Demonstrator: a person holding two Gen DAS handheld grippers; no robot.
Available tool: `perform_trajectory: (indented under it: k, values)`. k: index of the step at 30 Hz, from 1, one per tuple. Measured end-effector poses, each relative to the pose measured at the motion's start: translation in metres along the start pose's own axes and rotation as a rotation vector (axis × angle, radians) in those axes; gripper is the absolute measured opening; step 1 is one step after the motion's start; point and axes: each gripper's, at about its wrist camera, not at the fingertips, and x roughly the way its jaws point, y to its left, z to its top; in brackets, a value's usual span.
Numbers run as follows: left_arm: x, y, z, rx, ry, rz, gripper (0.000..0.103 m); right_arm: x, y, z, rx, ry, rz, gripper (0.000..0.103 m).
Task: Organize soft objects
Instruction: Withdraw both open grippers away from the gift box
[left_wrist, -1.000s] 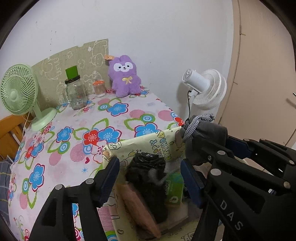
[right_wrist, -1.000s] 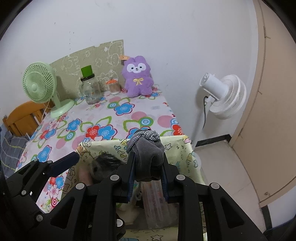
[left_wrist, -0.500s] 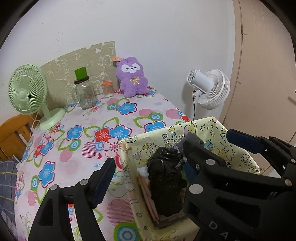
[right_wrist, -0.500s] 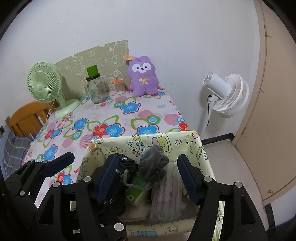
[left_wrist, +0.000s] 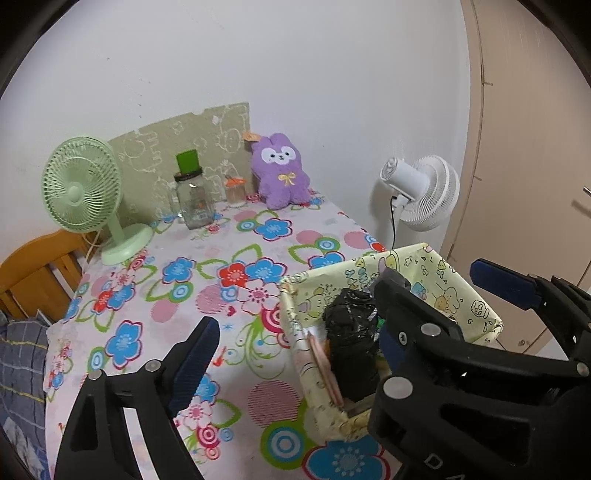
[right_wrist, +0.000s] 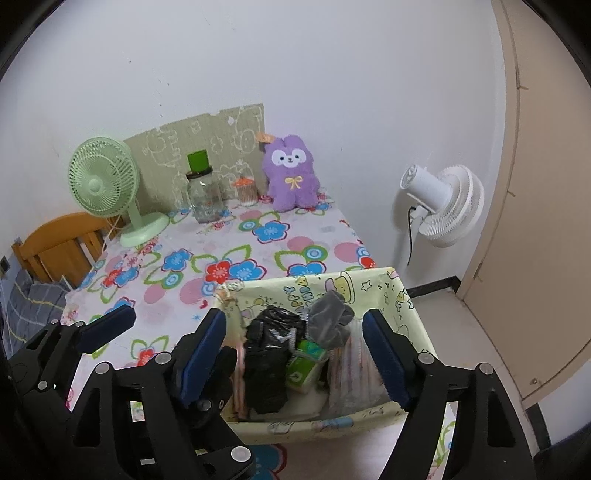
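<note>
A pale yellow cartoon-print fabric box (right_wrist: 373, 286) stands at the table's near right corner, also in the left wrist view (left_wrist: 436, 273). A grey sock (right_wrist: 328, 325) lies inside it on a black bundle (right_wrist: 271, 354), a green pack (right_wrist: 306, 363) and a clear packet. My right gripper (right_wrist: 295, 347) is open and empty, hovering above the box. My left gripper (left_wrist: 295, 350) is open and empty, left of and above the box; the right gripper's black frame hides the box's right half there. A purple plush bunny (right_wrist: 291, 173) sits at the table's far edge.
On the flowered tablecloth (right_wrist: 229, 251) stand a green desk fan (right_wrist: 107, 184), a glass jar with a green lid (right_wrist: 203, 192) and a small orange-lidded jar (right_wrist: 245, 190). A white fan (right_wrist: 443, 206) stands on the floor at right. A wooden chair (right_wrist: 55, 243) is at left.
My right gripper opened and let the grey sock drop into the box, then drew back and up. My left gripper pulled back to the left of the box.
</note>
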Motion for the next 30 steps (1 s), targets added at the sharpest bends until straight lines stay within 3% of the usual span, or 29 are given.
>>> perform_trajectory:
  k: [30]
  values:
    - [-0.103, 0.069, -0.032, -0.096, -0.151, 0.170, 0.103, -0.082, 0.071, -0.010, -0.082, -0.149, 0.083, 0.092]
